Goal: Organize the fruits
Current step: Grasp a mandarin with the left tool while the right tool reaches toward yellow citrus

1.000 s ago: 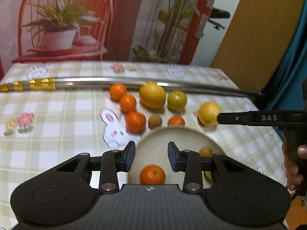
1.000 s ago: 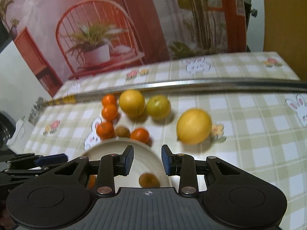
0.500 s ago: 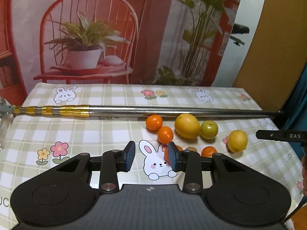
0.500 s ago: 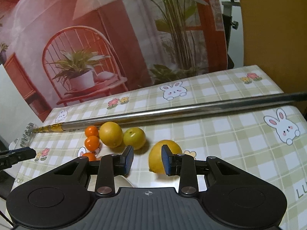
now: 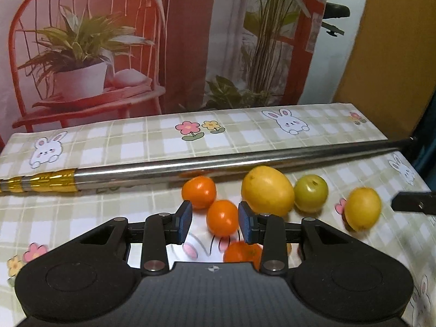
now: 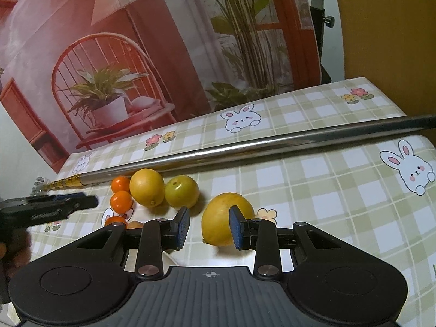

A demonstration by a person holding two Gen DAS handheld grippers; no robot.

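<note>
Both tongs are parted and holding nothing; I'd centre the right tongs (image 6: 209,227) squarely round the lemon (image 6: 227,219) mid-frame before squeezing, lest it roll.

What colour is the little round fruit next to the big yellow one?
Green fruit, yellowish; clearest in the left wrist view.

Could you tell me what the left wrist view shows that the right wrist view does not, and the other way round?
Only the left wrist view shows the left gripper from behind, open, with a tangerine lined up between its fingers.

Only the right wrist view shows the right gripper from behind, open, with the lone lemon ahead of it, partly behind its right finger.

Both show the metal pole, the big orange, the green fruit, that lemon, the tangerines and the bunny tablecloth.
</note>
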